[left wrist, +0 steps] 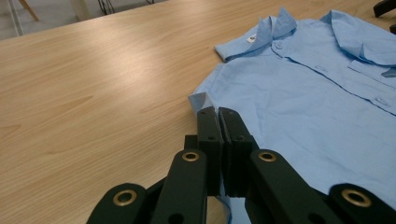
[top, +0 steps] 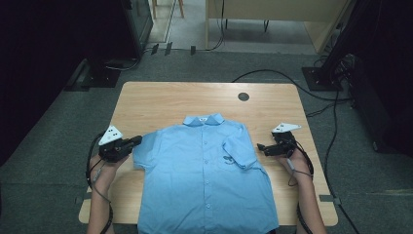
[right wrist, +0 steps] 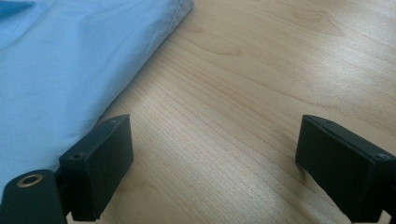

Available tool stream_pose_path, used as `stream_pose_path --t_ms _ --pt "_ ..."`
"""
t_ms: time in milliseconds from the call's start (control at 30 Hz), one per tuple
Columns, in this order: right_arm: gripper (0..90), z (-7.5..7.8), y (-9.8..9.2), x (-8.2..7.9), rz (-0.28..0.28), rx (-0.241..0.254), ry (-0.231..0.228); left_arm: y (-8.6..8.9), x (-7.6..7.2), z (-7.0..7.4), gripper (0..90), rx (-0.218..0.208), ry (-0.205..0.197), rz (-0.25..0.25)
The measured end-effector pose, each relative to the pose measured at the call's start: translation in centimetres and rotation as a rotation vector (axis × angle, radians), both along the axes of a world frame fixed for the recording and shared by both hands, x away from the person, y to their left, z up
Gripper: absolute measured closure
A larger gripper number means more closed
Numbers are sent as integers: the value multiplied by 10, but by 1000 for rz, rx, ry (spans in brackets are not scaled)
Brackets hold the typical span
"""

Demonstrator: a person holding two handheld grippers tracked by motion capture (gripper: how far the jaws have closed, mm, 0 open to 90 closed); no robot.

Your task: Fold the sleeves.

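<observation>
Shirt [top: 204,170] lies buttoned and face up on the tabletop [top: 160,100]. Left tool [left wrist: 218,116] is clenched on its sleeve edge, likely to fold it inward; right tool [right wrist: 212,154] waits released beside the other, already-folded sleeve.

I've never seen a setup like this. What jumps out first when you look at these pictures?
A light blue shirt lies buttoned and face up in the middle of a wooden table, with one sleeve folded in over its chest. The left claw is shut on the edge of the shirt's other sleeve. The right claw stands wide open over bare wood just beside the shirt.
</observation>
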State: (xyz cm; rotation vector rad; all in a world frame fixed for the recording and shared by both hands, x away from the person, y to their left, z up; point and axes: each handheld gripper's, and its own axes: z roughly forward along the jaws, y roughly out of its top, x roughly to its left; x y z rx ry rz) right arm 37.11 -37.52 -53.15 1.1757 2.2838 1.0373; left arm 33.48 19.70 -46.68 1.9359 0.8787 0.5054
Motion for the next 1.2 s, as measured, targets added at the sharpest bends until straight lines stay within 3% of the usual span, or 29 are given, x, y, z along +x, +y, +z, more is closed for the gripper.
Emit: stream_pose_path --t_ms 400,867,967,1200 --pt "108 0 0 0 0 0 0 -13 -3 8 881 -4 -21 -38" --pt "108 0 0 0 0 0 0 -32 -4 9 881 27 -28 -83" --pt "108 0 0 0 0 0 0 -38 -3 8 880 1 -15 -100" --pt "108 0 0 0 0 0 0 -42 -2 7 880 -1 -6 -99"
